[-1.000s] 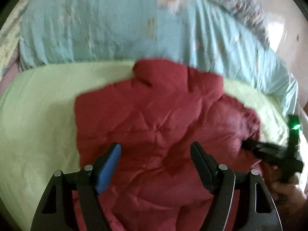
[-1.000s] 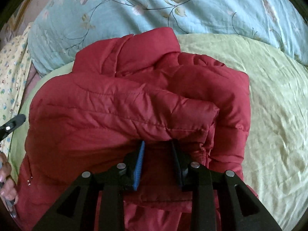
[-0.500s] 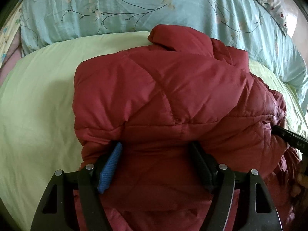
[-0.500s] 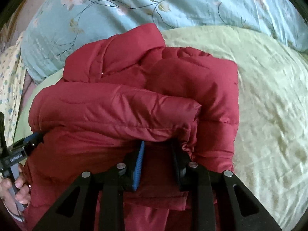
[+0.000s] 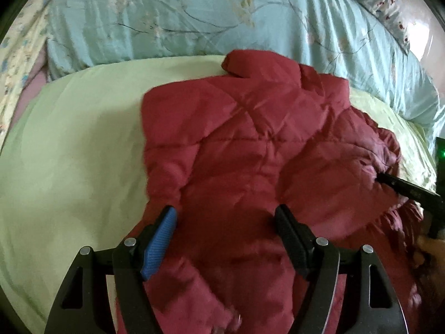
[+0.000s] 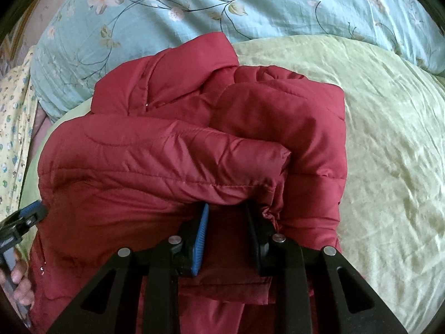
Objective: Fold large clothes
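Observation:
A dark red quilted puffer jacket [image 5: 250, 144] lies on a pale green sheet [image 5: 69, 167], collar toward the far side, its lower part folded up over the body. My left gripper [image 5: 225, 217] is open, jaws wide apart, with jacket fabric lying between them but not pinched. My right gripper [image 6: 225, 211] is shut on a thick fold of the jacket [image 6: 167, 161] near its hem. The right gripper's finger [image 5: 400, 185] shows at the jacket's right edge in the left wrist view. The left gripper's blue pad [image 6: 30, 213] shows at the left edge of the right wrist view.
A light blue floral duvet [image 5: 194, 16] is bunched along the far side of the bed [image 6: 278, 2]. A yellow patterned cloth [image 6: 14, 128] lies at the left. Green sheet [image 6: 389, 153] extends right of the jacket.
The left gripper has drawn back a little from the folded jacket, and the fold now lies lower and flatter. The right gripper stays clamped on the jacket fold and has barely moved.

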A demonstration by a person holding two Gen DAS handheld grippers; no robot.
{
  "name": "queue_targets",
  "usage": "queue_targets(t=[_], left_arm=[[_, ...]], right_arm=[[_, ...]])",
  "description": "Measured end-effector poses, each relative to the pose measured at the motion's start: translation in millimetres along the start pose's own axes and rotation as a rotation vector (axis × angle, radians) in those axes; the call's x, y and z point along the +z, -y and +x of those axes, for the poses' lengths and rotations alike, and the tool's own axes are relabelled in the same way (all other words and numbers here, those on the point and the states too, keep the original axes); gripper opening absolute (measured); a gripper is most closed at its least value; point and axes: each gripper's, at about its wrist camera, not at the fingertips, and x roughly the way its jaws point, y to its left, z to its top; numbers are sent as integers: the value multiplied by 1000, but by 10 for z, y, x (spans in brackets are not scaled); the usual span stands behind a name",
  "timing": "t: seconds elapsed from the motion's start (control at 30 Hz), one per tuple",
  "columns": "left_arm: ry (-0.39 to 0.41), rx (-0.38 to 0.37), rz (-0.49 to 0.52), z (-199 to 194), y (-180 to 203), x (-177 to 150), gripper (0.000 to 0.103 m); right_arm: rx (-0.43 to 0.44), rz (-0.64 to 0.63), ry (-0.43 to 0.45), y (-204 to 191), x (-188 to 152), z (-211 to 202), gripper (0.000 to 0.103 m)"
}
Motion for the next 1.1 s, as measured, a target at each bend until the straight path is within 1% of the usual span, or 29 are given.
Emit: queue_targets(t=[0.03,0.17,0.23,0.3,0.47,0.63,0.77,0.87,0.93,1.1], left_arm=[[4,-1,-8,-68,-26,-37,73],[14,10,-33,-288,-138,-192,72],[9,7,-48,-371,-180,-267,72],[9,0,-66,-481,-217,-368,72],[-5,-6,-91,-696,-271,-574,72],[4,-27,-111,-998,-336,-770,72],[0,-35,-118,-1169,-382,-893,72],[-4,-42,-126,-1287,-428,-1012,72],[-13,-37,-131,-1350,-458,-1091,72],[-33,-33,-146,-1482,-570,-1273,72]], right_arm=[[9,15,3,11,2,-18,30],[45,71,3,23,10,-218,31],[65,79,16,7,-11,-375,37],[78,78,25,-16,-44,-511,39],[121,89,9,-41,-175,-763,41],[148,86,1,-31,-374,-973,49],[162,87,0,-2,-565,-1168,50],[178,92,3,39,-717,-1340,55],[174,94,9,76,-788,-1424,57],[159,122,17,212,-1003,-1624,58]])
